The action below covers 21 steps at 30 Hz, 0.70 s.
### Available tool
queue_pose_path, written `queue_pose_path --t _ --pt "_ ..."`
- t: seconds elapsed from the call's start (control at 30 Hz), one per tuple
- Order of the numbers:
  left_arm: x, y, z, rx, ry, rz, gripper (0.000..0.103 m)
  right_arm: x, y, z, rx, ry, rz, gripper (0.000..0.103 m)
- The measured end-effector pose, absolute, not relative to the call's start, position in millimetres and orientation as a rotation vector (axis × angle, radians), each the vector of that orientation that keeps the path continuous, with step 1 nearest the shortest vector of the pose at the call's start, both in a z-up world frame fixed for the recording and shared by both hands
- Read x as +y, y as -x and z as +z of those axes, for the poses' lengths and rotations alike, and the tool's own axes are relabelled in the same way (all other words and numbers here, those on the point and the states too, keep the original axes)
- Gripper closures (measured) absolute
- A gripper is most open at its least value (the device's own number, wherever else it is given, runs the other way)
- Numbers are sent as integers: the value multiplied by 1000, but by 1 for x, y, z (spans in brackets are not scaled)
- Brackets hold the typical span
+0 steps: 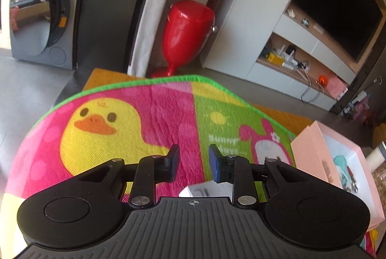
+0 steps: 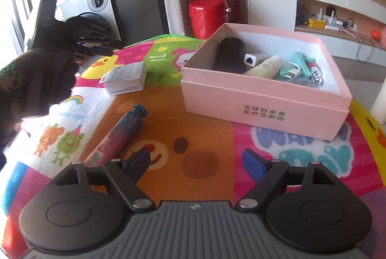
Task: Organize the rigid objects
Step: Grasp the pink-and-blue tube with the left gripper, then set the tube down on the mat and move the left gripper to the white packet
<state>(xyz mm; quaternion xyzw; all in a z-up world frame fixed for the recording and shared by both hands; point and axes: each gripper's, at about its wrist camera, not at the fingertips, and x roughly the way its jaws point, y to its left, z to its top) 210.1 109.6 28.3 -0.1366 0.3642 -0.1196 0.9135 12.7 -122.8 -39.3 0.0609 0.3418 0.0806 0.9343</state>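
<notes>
With both the left gripper [image 1: 193, 162] and right gripper [image 2: 196, 162] parted and empty, you should pinch the stiff, likely light, rollable blue-capped tube [image 2: 120, 133], left of the pink box [image 2: 263, 102], mid-barrel.

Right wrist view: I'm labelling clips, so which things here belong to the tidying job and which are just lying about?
Job:
pink box, already holding several items
white carton on the mat
blue-capped tube on the mat
right gripper, fingers open and empty

Lying about:
red bin
washing machine
cartoon mat
</notes>
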Motion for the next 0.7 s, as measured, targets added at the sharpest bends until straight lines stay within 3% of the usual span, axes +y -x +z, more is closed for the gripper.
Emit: queue_pose_path --t 0.33,0.43,0.57,0.7 --pt "104 -135 20 812 176 -406 76 -53 -71 -39 782 -203 304 20" --pt "98 -102 34 719 68 -442 76 -38 -59 -43 755 -51 278 44" --pt "77 -69 38 683 -68 -513 75 -63 -29 -43 737 -6 273 67" --pt "47 -48 29 601 -261 -503 75 -108 -8 -45 733 21 138 69"
